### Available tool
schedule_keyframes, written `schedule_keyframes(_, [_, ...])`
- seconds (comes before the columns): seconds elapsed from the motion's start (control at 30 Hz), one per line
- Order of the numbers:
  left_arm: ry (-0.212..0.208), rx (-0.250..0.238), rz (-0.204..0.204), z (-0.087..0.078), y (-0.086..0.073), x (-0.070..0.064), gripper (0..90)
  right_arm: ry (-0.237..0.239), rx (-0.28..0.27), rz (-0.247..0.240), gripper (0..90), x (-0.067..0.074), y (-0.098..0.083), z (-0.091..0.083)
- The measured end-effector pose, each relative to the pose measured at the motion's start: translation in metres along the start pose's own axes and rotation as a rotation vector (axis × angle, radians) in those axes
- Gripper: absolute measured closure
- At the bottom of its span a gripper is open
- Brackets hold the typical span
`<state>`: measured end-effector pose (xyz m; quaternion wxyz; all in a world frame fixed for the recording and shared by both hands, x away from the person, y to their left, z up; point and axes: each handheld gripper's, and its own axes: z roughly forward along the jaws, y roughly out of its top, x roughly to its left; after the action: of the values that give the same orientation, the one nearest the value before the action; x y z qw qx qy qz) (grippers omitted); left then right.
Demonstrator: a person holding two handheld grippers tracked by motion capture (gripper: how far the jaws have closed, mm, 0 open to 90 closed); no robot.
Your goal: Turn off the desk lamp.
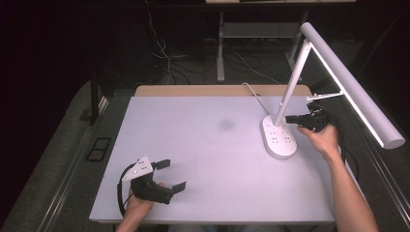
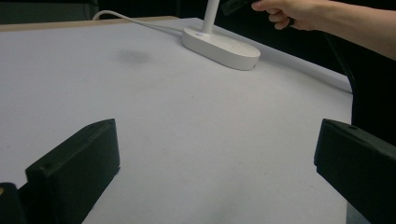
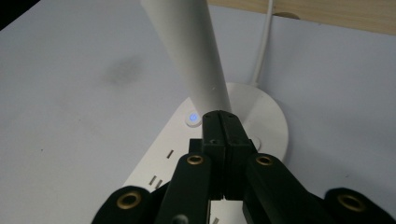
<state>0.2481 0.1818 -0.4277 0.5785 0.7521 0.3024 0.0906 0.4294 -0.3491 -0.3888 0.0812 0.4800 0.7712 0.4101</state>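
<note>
Desk lamp (image 1: 309, 72) being approached on the tabletop (image 1: 203, 159).
Its head is angling toward the near right; right gripper (image 1: 292, 118) fingers are being held clenched empty, left gripper (image 1: 170, 175) fingers released.

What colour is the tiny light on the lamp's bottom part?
Blue. The little button glows on the white lamp base, clearest in the right gripper view.

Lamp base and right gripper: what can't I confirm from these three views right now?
- Whether the right gripper touches the lamp base: its shut jaws hide the spot beneath them in the right gripper view; too small in the high view.
- Lamp head: whether lit, its underside faces away in the high view.
- White cable: cut off past the table edge.
</note>
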Motion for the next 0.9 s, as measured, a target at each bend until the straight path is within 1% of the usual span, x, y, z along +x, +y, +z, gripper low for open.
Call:
schedule_keyframes(0.03, [0.000, 0.000, -0.001, 0.000, 0.000, 0.000, 0.0, -0.005, -0.001, 0.015, 90.0, -0.001, 0.000, 0.001])
schedule_keyframes(0.1, [-0.001, 0.001, 0.000, 0.000, 0.000, -0.001, 0.0, -0.009, 0.000, 0.020, 90.0, -0.002, 0.000, 0.003])
schedule_keyframes(0.17, [-0.002, -0.001, 0.000, 0.000, 0.000, 0.000, 0.0, -0.014, 0.000, 0.040, 90.0, -0.005, 0.000, 0.007])
schedule_keyframes(0.2, [-0.002, -0.001, 0.000, 0.000, 0.000, 0.000, 0.0, -0.013, -0.007, 0.038, 90.0, -0.007, 0.000, 0.009])
schedule_keyframes(0.23, [-0.002, -0.001, 0.000, 0.000, 0.000, 0.000, 0.0, -0.009, -0.004, 0.055, 90.0, -0.007, 0.000, 0.010])
schedule_keyframes(0.37, [-0.002, 0.003, 0.006, 0.000, 0.000, 0.001, 0.0, -0.020, 0.019, 0.057, 90.0, -0.010, -0.001, 0.019])
schedule_keyframes(0.4, [-0.002, 0.003, 0.006, 0.000, 0.000, 0.001, 0.0, -0.020, 0.019, 0.057, 90.0, -0.010, -0.001, 0.019])
schedule_keyframes(0.43, [-0.003, 0.002, 0.004, 0.000, 0.000, 0.001, 0.0, -0.031, 0.027, 0.063, 90.0, -0.012, -0.001, 0.023])
schedule_keyframes(0.57, [-0.002, 0.001, 0.005, 0.000, 0.000, 0.001, 0.0, -0.030, 0.023, 0.078, 90.0, -0.015, -0.002, 0.027])
schedule_keyframes(0.73, [0.000, 0.004, 0.006, 0.000, 0.000, 0.001, 0.0, -0.032, 0.046, 0.079, 90.0, -0.019, -0.004, 0.034])
schedule_keyframes(0.77, [0.001, 0.003, 0.006, 0.000, 0.000, 0.001, 0.0, -0.046, 0.058, 0.081, 90.0, -0.020, -0.006, 0.037])
schedule_keyframes(0.9, [0.003, 0.001, 0.002, 0.000, 0.000, 0.000, 0.0, -0.034, 0.043, 0.100, 90.0, -0.024, -0.007, 0.038])
